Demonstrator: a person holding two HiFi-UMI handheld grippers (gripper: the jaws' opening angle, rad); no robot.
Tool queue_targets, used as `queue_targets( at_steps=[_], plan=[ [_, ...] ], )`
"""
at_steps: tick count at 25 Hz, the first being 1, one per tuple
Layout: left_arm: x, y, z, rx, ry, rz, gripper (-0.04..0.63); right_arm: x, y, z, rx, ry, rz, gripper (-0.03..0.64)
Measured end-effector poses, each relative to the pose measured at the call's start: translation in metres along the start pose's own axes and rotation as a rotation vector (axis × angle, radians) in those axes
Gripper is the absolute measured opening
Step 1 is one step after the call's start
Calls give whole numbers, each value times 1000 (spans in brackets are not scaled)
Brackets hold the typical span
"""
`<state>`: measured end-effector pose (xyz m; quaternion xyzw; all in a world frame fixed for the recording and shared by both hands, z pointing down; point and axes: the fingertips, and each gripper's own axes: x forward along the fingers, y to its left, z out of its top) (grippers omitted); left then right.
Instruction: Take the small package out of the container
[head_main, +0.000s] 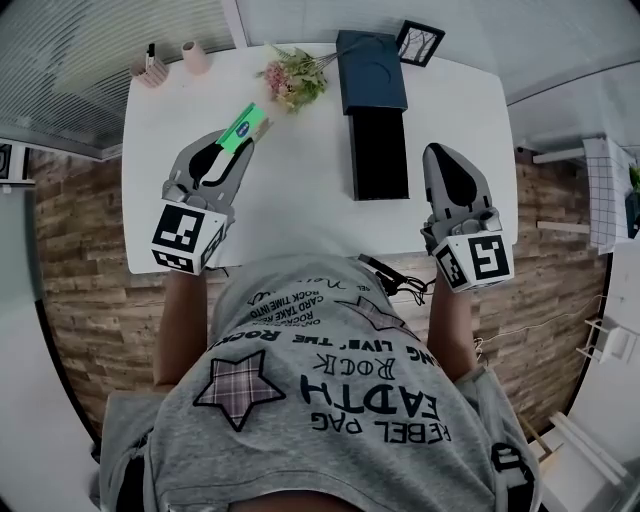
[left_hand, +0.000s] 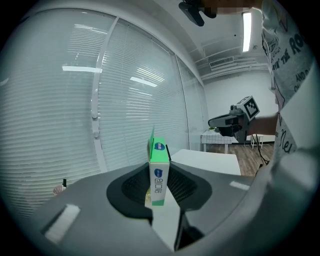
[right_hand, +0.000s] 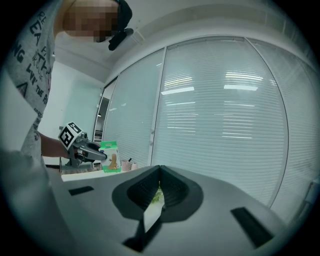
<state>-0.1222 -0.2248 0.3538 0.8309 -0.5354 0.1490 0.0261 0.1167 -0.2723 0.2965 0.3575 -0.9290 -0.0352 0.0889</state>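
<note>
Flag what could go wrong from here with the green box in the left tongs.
1. The left tongs pinch the green box near one end, with much of it sticking out past the tips, so it may twist or slip.
2. A flap on the box looks open; contents could drop out if it tips.
3. The flowers stand close ahead of the box; a swing that way could knock them.

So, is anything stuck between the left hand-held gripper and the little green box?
No, nothing visible is. The left hand-held gripper has its jaws closed straight on the small green package, with no gap on either side. It holds it over the white table, apart from the dark container on its right.
</note>
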Motion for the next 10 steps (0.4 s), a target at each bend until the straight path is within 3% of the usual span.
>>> queue_targets(
  at_steps=[10],
  plan=[
    [-3, 1, 0, -3, -5, -2, 104, -4, 2, 1, -1, 5, -20, 15]
  ],
)
